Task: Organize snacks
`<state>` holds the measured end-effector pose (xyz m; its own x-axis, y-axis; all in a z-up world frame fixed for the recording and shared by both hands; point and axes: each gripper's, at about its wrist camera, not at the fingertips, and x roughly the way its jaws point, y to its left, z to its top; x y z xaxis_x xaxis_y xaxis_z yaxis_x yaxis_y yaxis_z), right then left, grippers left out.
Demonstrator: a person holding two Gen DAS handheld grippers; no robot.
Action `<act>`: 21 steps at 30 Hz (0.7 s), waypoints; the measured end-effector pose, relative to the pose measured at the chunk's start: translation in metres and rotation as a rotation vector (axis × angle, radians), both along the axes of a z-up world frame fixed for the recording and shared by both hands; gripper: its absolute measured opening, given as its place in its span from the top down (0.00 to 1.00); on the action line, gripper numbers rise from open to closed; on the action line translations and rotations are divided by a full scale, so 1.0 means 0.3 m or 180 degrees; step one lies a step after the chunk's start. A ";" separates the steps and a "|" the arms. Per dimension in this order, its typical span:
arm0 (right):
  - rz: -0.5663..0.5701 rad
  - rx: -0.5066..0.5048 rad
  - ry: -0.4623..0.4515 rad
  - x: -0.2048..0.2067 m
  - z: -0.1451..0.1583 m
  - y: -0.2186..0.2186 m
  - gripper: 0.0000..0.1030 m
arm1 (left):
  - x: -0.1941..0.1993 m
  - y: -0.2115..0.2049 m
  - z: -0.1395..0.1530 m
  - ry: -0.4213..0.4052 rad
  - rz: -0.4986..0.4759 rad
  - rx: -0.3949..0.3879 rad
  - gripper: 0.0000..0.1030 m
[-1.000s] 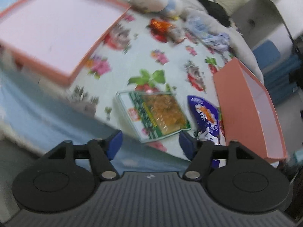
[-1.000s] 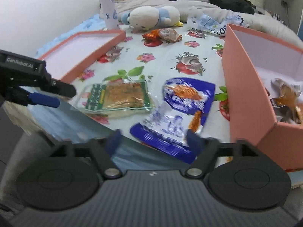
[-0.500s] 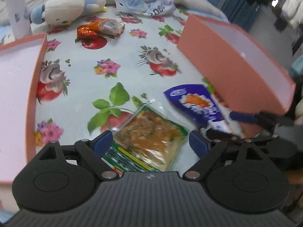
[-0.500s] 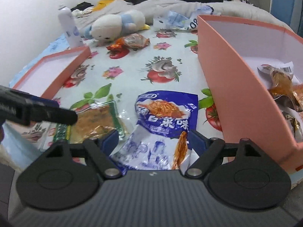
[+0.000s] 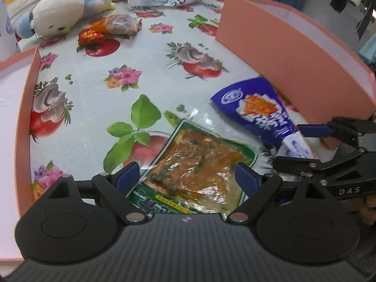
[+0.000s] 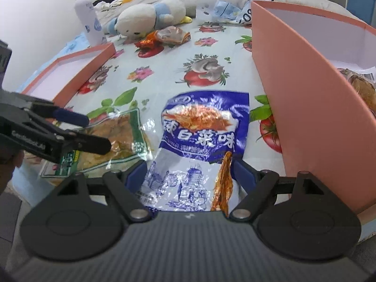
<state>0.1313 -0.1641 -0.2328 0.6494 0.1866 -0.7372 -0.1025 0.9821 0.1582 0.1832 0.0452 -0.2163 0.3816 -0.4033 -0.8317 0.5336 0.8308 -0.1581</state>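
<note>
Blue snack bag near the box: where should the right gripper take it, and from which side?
The blue snack bag lies flat, its white near end between the open right gripper fingers. Probably best to pinch that loose near edge from the table's near side; the box crowds its right.

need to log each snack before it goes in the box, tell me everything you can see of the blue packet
The blue packet is a glossy plastic pouch, deep blue at the far end with white characters and a picture of orange shredded food, white with blue drawings nearer the camera. It lies flat and slightly crinkled on the flowered tablecloth, beside the pink box, between the open fingers of the right gripper. It looks sealed.
</note>
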 end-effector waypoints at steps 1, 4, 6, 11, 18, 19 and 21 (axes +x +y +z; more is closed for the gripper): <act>0.0001 0.0010 -0.0014 -0.002 -0.002 0.000 0.20 | 0.001 -0.001 -0.009 0.0019 0.0010 0.0012 0.09; 0.0035 -0.0035 -0.0053 -0.005 -0.007 0.003 0.19 | -0.008 -0.011 -0.022 -0.0053 -0.0002 0.0087 0.05; 0.0051 -0.0074 -0.0074 -0.009 -0.011 0.006 0.20 | -0.018 -0.023 -0.031 -0.0107 -0.0028 0.0158 0.05; 0.0054 -0.0314 -0.0101 -0.008 -0.015 0.027 0.31 | -0.038 -0.043 -0.043 -0.0176 -0.0033 0.0220 0.07; 0.0053 -0.0400 -0.0147 -0.006 -0.013 0.029 0.48 | -0.068 -0.069 -0.034 -0.0217 -0.0034 0.0297 0.23; 0.0048 -0.0401 -0.0153 -0.006 -0.012 0.029 0.49 | -0.070 -0.071 -0.034 -0.0223 -0.0018 0.0305 0.23; 0.0033 -0.0394 -0.0157 -0.005 -0.009 0.028 0.53 | -0.078 -0.072 -0.031 -0.0236 0.0021 0.0297 0.25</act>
